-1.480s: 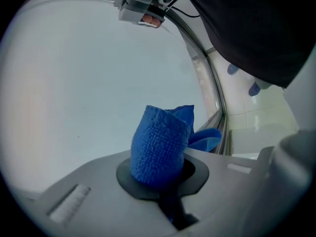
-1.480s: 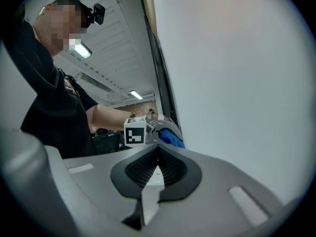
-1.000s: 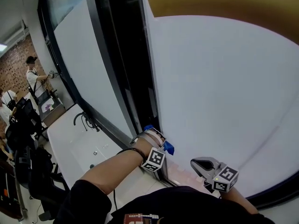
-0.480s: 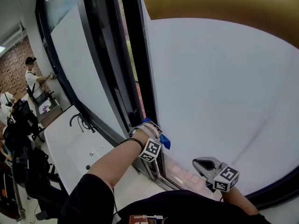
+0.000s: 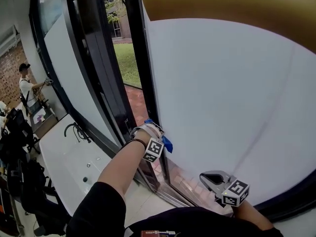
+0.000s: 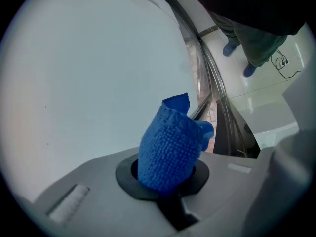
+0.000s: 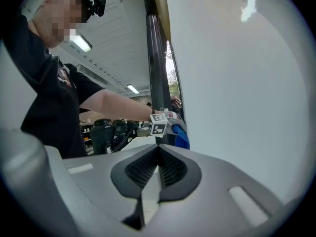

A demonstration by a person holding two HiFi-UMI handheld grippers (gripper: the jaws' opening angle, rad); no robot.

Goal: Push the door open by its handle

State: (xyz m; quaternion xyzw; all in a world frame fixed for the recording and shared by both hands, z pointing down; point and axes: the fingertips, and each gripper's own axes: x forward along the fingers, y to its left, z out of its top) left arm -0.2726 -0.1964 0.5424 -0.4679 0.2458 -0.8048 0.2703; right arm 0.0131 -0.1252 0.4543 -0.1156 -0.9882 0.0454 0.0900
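Observation:
The frosted glass door (image 5: 227, 98) stands partly open in its black frame (image 5: 140, 68). My left gripper (image 5: 159, 141) rests against the door's left edge, shut on a blue cloth (image 5: 167, 143). In the left gripper view the blue cloth (image 6: 170, 144) sticks out from the closed jaws of the left gripper (image 6: 168, 181) toward the door glass (image 6: 84, 73). No handle shows; my hand and the cloth cover that spot. My right gripper (image 5: 210, 177) hangs low beside the door, shut and empty. In its own view the right gripper (image 7: 158, 169) has its ribbed pads together.
Grass and a brick path (image 5: 127, 63) show through the gap. A fixed frosted panel (image 5: 64, 68) stands at the left. Below it lies a white counter with a black faucet (image 5: 74, 130). A person (image 5: 27, 88) stands far left among dark chairs and bags (image 5: 19, 132).
The door has swung outward and the gap has widened, showing the lawn. My left gripper moved forward with the door's edge. The right gripper stayed put.

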